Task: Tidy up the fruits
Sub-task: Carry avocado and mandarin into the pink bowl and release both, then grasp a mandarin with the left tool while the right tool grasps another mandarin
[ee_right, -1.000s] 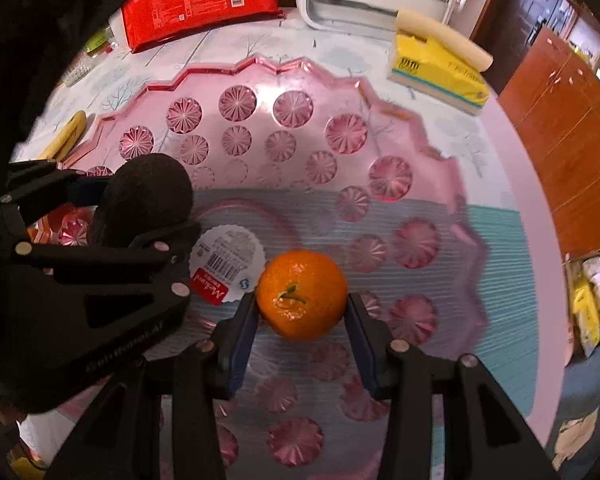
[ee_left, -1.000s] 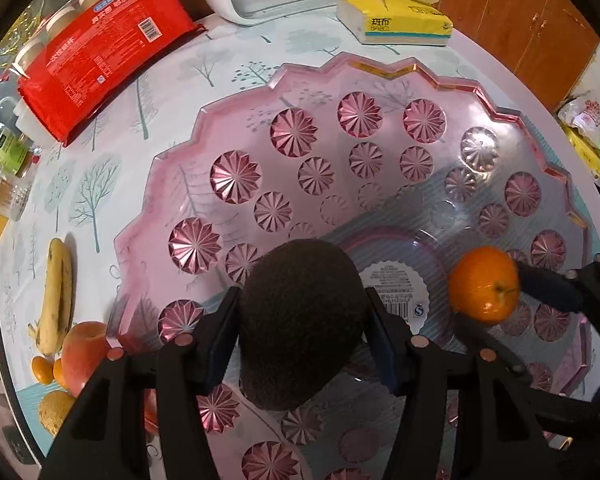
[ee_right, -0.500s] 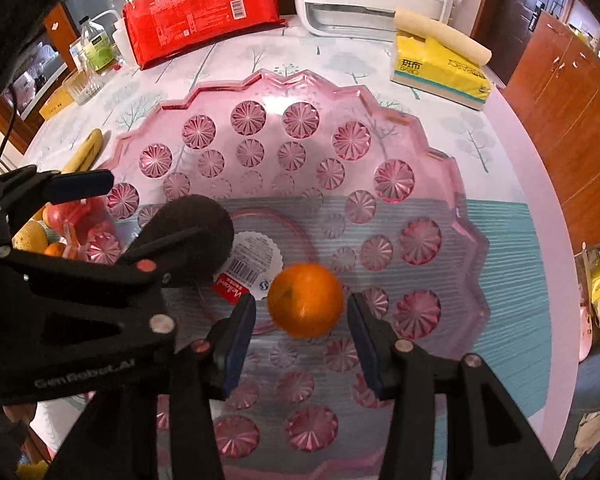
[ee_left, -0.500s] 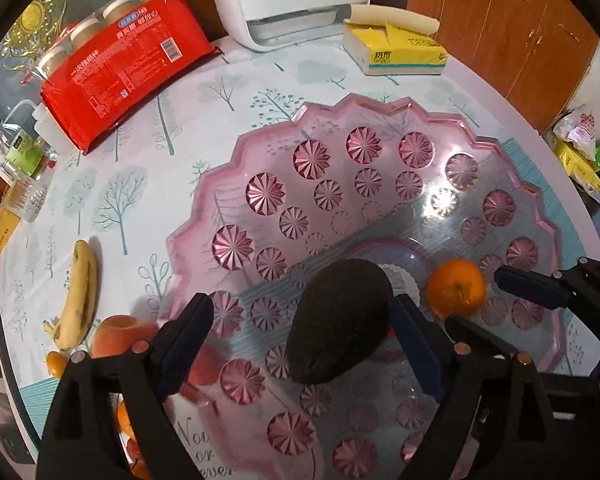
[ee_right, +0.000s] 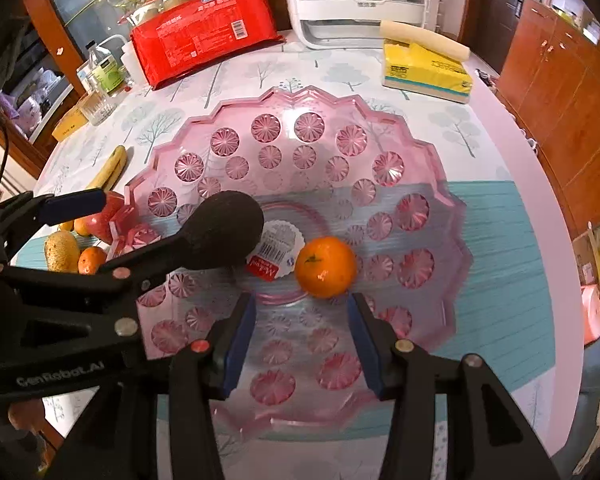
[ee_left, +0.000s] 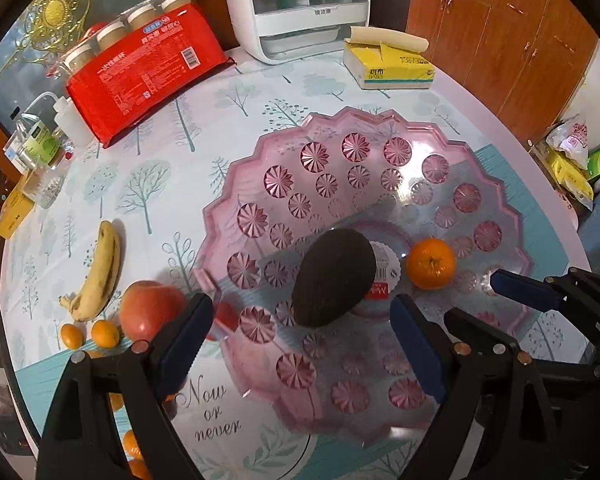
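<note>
While both pairs of black, blue-padded tongs are held above the near rim of the scalloped pink translucent plastic fruit tray (ee_left: 512, 208), nothing is gripped by either. The left gripper (ee_left: 300, 344) is spread wide, its pads clear of the dark, rough-skinned oval avocado (ee_left: 334, 278) lying just ahead of it. The right gripper (ee_right: 302, 338) is also parted, more narrowly, with the glossy round orange mandarin (ee_right: 326, 266) resting just beyond its fingertips, untouched. Avocado and mandarin are seen near the tray's centre, on either side of a white scalloped barcode sticker (ee_right: 276, 246). The tray is moulded with rows of faceted rosette discs.

To the left, on the tree-printed tablecloth (ee_left: 148, 184), a smooth red apple (ee_left: 150, 308), two small orange kumquats (ee_left: 90, 334) and a curved yellow banana (ee_left: 98, 274) are laid beside the tray. Farther back, a red plastic-wrapped multipack of jars (ee_left: 140, 68), a yellow tissue pack (ee_left: 388, 68) and a white countertop appliance (ee_left: 300, 4) are visible.
</note>
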A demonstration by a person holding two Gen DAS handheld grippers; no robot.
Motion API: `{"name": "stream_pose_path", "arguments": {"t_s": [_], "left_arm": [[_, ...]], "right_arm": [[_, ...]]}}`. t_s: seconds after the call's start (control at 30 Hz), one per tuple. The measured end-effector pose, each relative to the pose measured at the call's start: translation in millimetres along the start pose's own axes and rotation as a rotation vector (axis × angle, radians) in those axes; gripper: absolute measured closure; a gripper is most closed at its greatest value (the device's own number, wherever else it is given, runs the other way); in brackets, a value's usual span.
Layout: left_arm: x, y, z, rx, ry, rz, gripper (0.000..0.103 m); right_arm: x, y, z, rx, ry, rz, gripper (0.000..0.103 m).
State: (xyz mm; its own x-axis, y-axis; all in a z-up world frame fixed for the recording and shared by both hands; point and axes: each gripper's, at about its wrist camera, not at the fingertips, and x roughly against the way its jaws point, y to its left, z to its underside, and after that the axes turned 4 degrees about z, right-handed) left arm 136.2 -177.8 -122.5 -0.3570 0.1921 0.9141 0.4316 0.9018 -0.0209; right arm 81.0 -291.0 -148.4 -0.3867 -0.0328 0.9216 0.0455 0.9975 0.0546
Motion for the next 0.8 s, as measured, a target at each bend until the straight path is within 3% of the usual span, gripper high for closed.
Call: {"name": "stream_pose_path", "arguments": {"t_s": [0.43,0.8], "left_arm": [[55,15,30,0.009,-0.039,-0.012,0.014],[118,57,56,0.041,-0.138,-0.055,0.013]], "right_arm": [[45,8,18,-0.078,-0.056,0.024,0.054],[100,49,12,-0.068,-0.160,0.014,0.054]]}}
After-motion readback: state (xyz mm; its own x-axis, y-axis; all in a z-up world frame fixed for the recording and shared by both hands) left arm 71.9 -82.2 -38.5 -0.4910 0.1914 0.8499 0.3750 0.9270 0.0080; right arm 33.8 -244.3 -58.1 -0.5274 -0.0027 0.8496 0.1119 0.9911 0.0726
